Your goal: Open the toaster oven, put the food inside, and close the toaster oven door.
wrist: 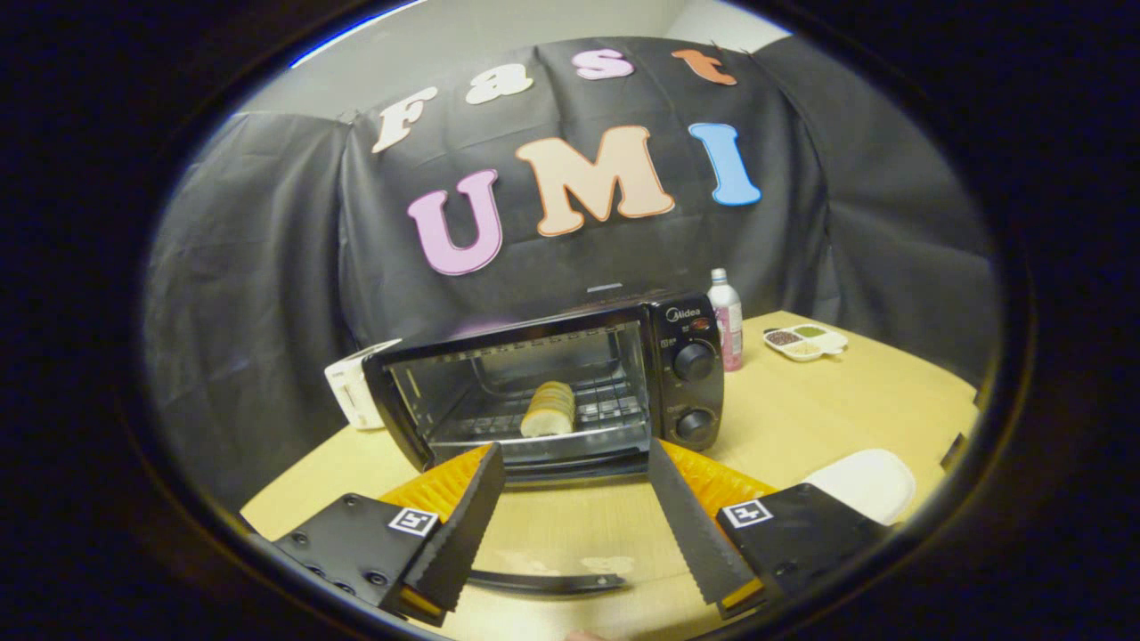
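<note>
I have the gripper [577,499] released, fingers spread on nothing, aimed at the toaster oven [552,387] at 12 o'clock just ahead, bread [548,409] sitting on its rack inside, door looks closed, so I judge the task about done.

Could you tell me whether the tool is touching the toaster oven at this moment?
Apart. In the gripper view, the open tool sits short of the toaster oven, bare table between its fingers and nothing gripped.
</note>
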Available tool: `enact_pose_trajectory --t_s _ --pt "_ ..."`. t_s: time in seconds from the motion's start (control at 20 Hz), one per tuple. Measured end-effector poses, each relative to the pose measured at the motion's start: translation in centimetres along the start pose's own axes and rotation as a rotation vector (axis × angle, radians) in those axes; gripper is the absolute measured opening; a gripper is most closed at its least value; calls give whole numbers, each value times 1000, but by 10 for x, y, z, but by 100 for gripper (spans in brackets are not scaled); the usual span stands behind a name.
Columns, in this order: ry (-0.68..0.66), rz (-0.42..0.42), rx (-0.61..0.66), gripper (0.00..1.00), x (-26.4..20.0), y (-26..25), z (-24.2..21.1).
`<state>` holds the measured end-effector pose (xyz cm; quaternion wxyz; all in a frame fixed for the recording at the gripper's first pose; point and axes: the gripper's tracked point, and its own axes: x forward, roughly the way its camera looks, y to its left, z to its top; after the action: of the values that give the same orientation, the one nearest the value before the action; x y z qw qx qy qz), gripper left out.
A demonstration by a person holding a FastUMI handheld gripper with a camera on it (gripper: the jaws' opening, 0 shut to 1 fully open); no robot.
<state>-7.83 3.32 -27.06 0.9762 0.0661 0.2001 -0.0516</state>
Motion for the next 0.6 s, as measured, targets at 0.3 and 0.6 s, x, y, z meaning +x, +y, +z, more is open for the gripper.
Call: enact_pose_trajectory --t_s 0.3,0.6 --pt "18 11 -88 100 -41 1 -29" --pt "111 -7 -84 99 -64 -14 -72"
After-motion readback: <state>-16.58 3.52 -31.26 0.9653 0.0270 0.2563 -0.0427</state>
